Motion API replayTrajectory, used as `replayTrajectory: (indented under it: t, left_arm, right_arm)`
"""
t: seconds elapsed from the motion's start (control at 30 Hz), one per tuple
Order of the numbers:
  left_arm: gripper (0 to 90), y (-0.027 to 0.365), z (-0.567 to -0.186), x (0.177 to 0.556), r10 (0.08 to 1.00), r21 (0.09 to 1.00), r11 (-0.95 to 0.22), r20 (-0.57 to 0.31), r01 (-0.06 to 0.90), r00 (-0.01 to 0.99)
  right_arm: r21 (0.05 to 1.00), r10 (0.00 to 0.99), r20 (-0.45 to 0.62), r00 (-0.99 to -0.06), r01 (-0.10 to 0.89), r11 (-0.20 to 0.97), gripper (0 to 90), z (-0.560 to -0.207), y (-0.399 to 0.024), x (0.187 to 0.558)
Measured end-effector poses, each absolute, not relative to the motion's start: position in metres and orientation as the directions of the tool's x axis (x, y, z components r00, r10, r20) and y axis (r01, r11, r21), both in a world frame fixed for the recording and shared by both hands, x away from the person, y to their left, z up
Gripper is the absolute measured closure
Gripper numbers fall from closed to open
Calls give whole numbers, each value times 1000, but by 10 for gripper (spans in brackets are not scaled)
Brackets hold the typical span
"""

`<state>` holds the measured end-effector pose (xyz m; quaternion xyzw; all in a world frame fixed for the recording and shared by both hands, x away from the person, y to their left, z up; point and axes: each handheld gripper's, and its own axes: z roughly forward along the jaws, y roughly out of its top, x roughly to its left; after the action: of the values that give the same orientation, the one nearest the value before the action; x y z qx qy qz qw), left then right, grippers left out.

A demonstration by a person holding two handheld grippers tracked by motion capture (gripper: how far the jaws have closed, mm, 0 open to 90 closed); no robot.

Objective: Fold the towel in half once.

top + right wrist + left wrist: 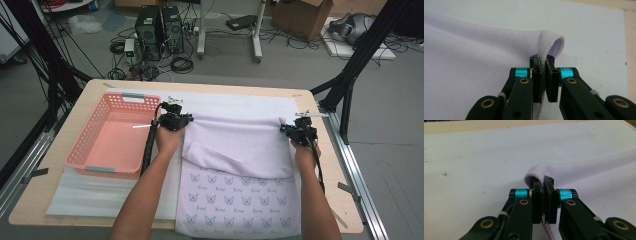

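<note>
Folding of a lavender towel is under way on the tabletop, which carries a white sheet beneath the cloth. In the high view the left tongs and the right tongs each sit at one far corner of a folded-over flap. Its plain reverse faces up, while the butterfly-printed face shows on the near part by the person's edge of the tabletop. The left gripper view shows the left tongs clamped together on a stitched corner of the towel, with the hem pinched between the jaws and curling over their tips. The right gripper view shows the right tongs likewise closed on the opposite corner of the towel, the hem looping past the jaw tips. Judged from this layout, the first fold is mostly done: the near edge is brought over and its corners are close to the far edge, but the flap is not yet laid down and released, and a slack crease runs across its left side. Left to do, probably: set the corners down, let go, smooth, make any further folds, and perhaps move the towel to the pink basket, which stands empty just left of it.
</note>
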<state>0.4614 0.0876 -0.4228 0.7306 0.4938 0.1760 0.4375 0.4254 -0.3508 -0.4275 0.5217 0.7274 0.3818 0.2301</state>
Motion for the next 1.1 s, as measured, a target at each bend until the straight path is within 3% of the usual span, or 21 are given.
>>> replayTrajectory:
  t: [0.27, 0.33, 0.4, 0.47, 0.53, 0.87, 1.1]
  left_arm:
    - [861, 91, -425, 468, 881, 822, -92, -196, 561, 431]
    - [845, 91, -426, 466, 863, 821, -101, -208, 562, 460]
    - [774, 89, -425, 463, 840, 818, -130, -209, 560, 501]
    - [669, 87, -423, 459, 824, 822, -135, -217, 554, 523]
    - [624, 84, -421, 453, 813, 839, -120, -224, 531, 537]
    - [543, 76, -422, 415, 762, 854, -128, -241, 504, 601]
    - [518, 79, -428, 386, 734, 845, -181, -225, 504, 641]
  right_arm:
    - [822, 941, 69, -332, 554, 135, 857, -421, -347, 438]
    - [818, 940, 81, -331, 560, 127, 819, -422, -344, 439]
    - [804, 942, 102, -319, 584, 111, 706, -425, -343, 439]
    - [793, 937, 121, -327, 599, 107, 653, -425, -343, 438]
    - [794, 936, 115, -332, 598, 114, 611, -422, -342, 434]
    - [808, 922, 132, -364, 579, 112, 551, -400, -350, 407]
    - [785, 896, 149, -418, 601, 150, 536, -405, -349, 373]
